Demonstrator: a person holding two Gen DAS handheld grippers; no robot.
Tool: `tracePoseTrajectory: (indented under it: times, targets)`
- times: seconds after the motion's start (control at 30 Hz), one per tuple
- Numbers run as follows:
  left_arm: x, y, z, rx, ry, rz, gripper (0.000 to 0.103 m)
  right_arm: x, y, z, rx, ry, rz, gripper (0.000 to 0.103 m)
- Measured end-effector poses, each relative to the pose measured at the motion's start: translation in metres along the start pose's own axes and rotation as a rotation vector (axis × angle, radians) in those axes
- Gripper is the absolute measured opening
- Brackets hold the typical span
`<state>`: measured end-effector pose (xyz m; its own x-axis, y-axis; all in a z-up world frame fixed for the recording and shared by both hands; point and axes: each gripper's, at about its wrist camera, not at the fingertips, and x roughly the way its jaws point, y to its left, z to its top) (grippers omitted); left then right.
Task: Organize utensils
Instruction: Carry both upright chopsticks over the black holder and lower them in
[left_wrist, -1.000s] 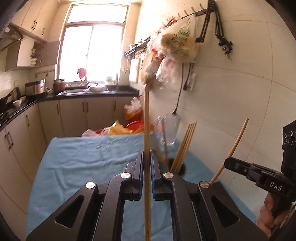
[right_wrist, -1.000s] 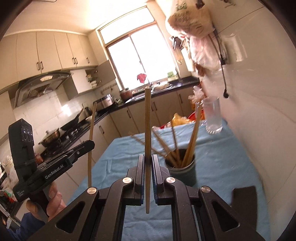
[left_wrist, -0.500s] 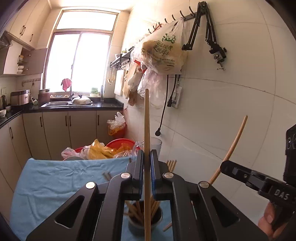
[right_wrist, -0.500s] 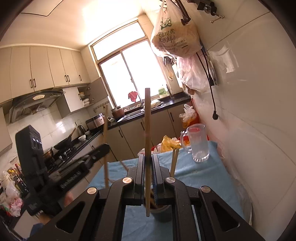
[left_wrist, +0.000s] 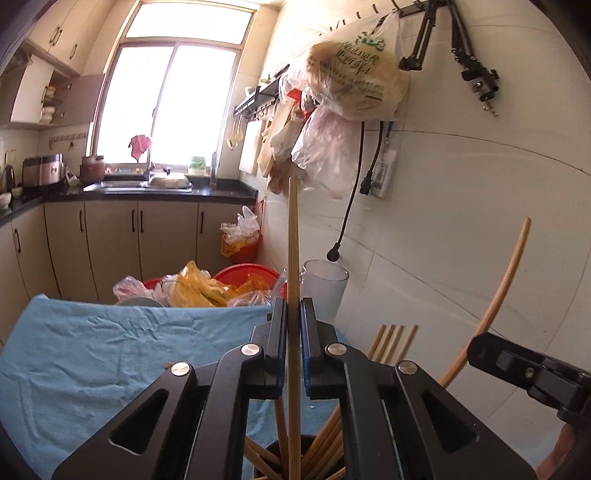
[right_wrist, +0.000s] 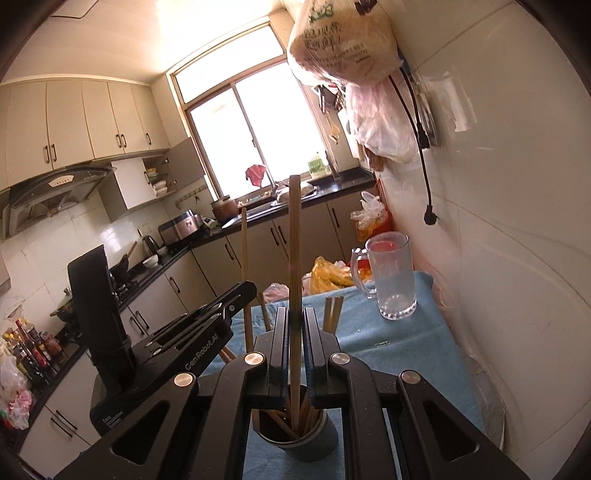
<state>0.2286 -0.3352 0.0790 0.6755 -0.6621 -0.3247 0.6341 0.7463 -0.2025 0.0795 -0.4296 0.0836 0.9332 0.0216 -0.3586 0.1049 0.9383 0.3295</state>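
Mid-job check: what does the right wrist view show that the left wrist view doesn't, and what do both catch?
Right wrist only: the range hood, the stove corner, and the left gripper shut on its chopstick. Left wrist only: the red basin of bags and the right gripper. Both: a chopstick clamped upright in each view's own jaws, the chopstick holder below, the glass mug and the blue cloth.

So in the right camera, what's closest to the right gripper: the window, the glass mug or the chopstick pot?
1. Chopstick pot, right below the right gripper, which is shut on a chopstick.
2. Glass mug, farther along the blue cloth, to the right.
3. Window, on the far wall, above the counter.
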Motion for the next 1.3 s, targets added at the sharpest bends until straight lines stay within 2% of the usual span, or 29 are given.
tracePoseTrajectory:
  times: [0.07, 0.23, 0.63, 1.3]
  targets:
    - [0.003, 0.001, -0.005, 0.011, -0.011, 0.022, 0.007, 0.003, -0.001, -0.002, 0.001, 0.011, -0.001, 0.008]
    - [-0.005, -0.002, -0.008, 0.033, -0.035, -0.005, 0.007, 0.012, -0.003, -0.01, -0.006, 0.04, -0.005, 0.008]
    - [-0.009, -0.01, -0.015, 0.11, -0.055, 0.026, 0.007, 0.015, -0.005, -0.018, -0.001, 0.071, -0.012, 0.008]
    - [-0.027, -0.009, -0.02, 0.132, -0.032, 0.011, 0.007, 0.02, -0.008, -0.023, -0.003, 0.106, 0.001, 0.01]
